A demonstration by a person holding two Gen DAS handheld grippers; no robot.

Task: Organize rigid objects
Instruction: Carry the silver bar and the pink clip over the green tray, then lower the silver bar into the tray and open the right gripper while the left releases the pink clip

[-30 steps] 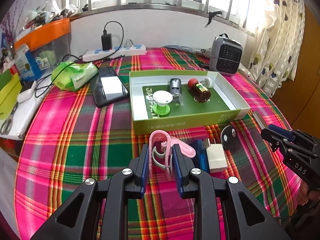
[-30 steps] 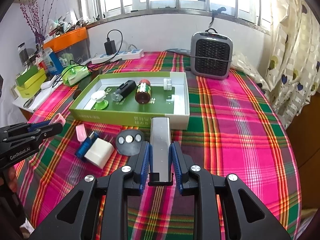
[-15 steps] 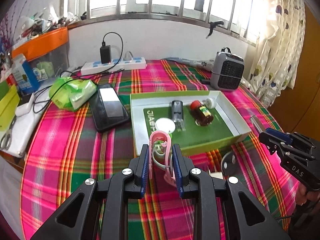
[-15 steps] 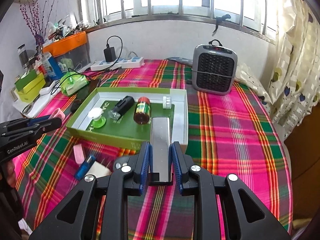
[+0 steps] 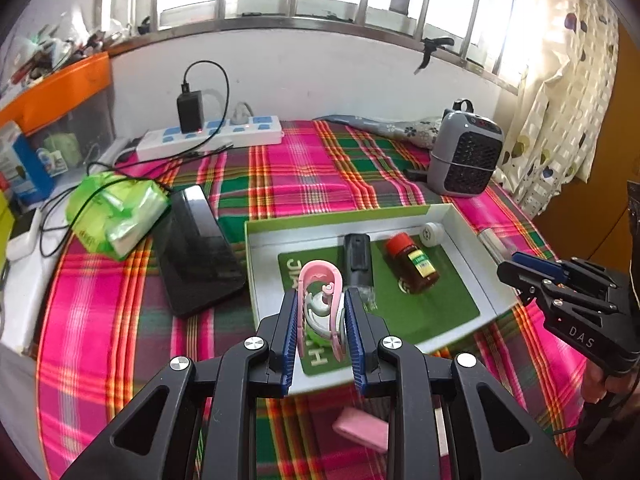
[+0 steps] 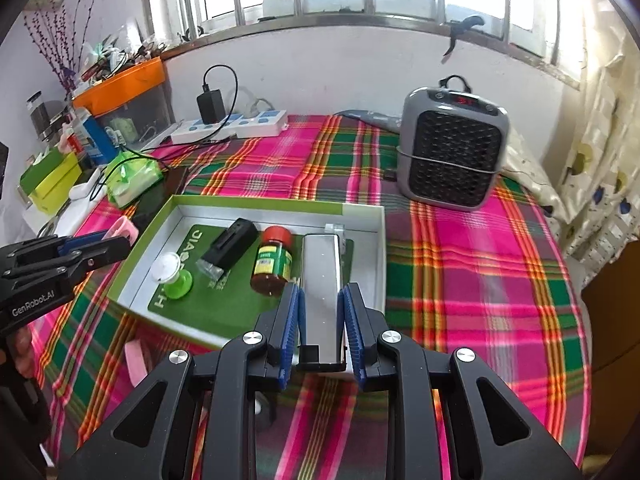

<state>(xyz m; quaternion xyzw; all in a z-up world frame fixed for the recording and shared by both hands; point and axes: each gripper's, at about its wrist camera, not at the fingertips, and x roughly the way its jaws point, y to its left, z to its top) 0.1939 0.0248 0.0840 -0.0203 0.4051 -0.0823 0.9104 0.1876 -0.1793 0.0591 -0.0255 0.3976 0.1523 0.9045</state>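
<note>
In the left wrist view, my left tongs [image 5: 322, 316] pinch the pink clip [image 5: 320, 280], its long axis pointing ahead over the green box [image 5: 456, 216]. In the right wrist view, my right tongs [image 6: 322, 316] pinch the silver bar [image 6: 322, 276], lengthwise over the box's near right corner.

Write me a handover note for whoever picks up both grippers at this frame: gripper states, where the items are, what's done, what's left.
Left gripper: shut on the pink clip, held above the near-left part of the green box.
Right gripper: shut on the silver bar, held over the box's right side.
Already in the box: brown bottle, black adapter, green-and-white cap, small white cap.
Left to do: lower and release the clip and the bar into the box, then collect the pink piece on the tablecloth in front of the box. Other loose items there are hidden behind the grippers.
</note>
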